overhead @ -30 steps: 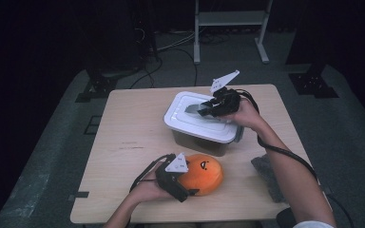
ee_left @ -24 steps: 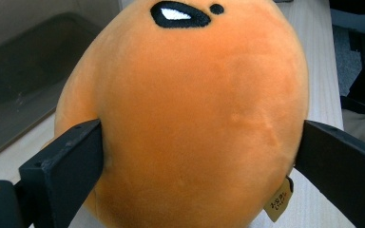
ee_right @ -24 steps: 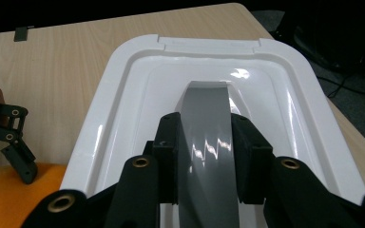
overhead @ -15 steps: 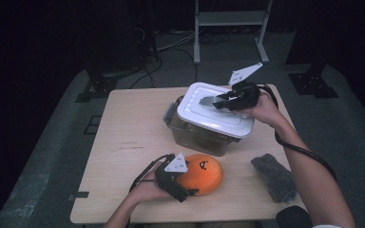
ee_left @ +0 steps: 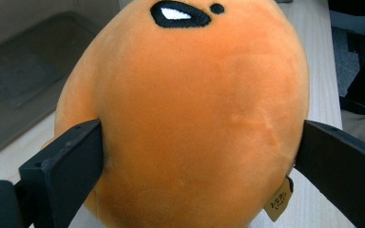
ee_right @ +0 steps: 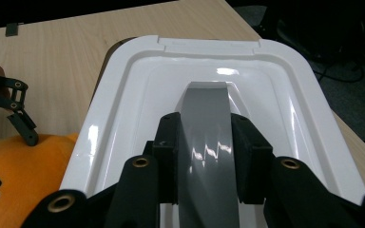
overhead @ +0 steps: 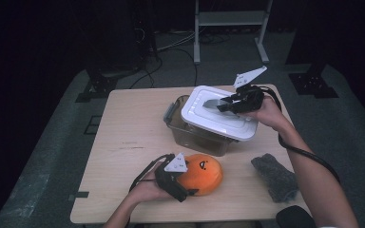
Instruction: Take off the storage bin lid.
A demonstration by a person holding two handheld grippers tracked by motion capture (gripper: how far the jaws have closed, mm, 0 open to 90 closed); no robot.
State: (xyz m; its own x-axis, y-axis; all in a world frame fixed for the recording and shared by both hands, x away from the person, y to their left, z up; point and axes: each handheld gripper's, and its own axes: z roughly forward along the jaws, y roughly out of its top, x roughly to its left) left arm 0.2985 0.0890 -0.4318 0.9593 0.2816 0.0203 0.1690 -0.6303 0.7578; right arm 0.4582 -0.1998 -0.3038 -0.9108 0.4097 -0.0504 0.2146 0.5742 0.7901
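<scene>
A clear plastic box [overhead: 195,137] stands mid-table. Its white lid [overhead: 218,119] hangs tilted over the box, shifted to the right, leaving the box's left end uncovered. My right gripper [overhead: 225,103] is shut on the lid's grey handle [ee_right: 204,114], which its jaws pinch from both sides [ee_right: 204,140]. Near the front edge lies an orange plush toy [overhead: 204,173] with a black stitched face. My left gripper [overhead: 189,184] is shut on it from the left. In the left gripper view the plush [ee_left: 195,95] bulges between the two jaws, which press into its sides.
A grey folded cloth [overhead: 275,176] lies at the table's front right. The box has a grey latch [overhead: 169,114] on its left end. The wooden table [overhead: 128,137] is bare on its left half. A metal stand [overhead: 228,28] and cables sit on the floor behind.
My right gripper has raised the lid off the box and carried it to the right. The left gripper and the plush have stayed put.
</scene>
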